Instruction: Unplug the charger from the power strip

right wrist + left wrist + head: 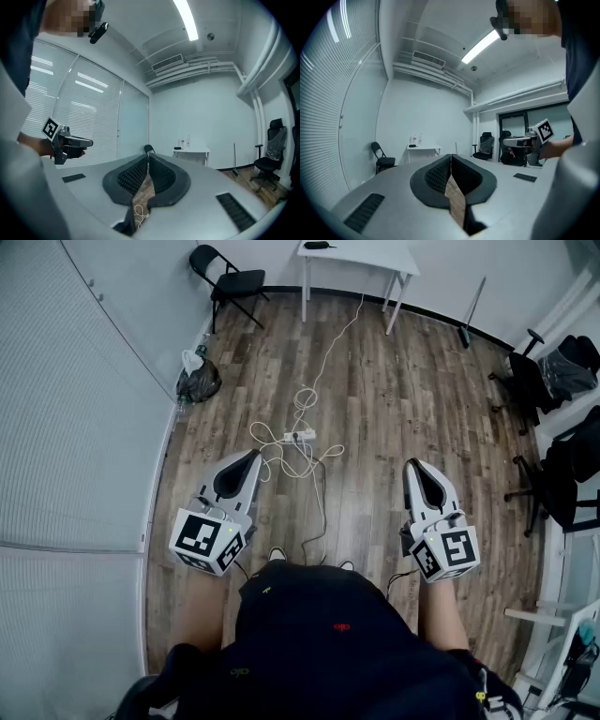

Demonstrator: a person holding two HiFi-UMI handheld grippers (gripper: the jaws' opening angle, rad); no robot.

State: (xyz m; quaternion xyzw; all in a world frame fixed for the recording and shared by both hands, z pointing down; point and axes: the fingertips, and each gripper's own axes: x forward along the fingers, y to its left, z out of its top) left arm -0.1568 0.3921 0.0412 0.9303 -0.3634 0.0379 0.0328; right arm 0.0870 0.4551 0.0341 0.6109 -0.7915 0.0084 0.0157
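Both closed and empty, the left hand-held gripper (pixel 251 457) and right hand-held gripper (pixel 413 468) should drop toward the centre-frame power strip (pixel 298 436) on the floor — opening one first.

No words or numbers readable anywhere, only black-and-white coded square markers (pixel 207 538) on the left gripper (pixel 254 457) and right gripper (pixel 412 466), tiny red and yellow-green marks on the person's dark clothing (pixel 319 643) too small to read

A wood-plank floor (pixel 412 399) carries a white power strip (pixel 298 436) amid loose loops of white cable (pixel 305 397). At its far end stand a black folding chair (pixel 228 282) and a white table (pixel 359 257). A dark bag (pixel 199 382) slumps at its left edge.
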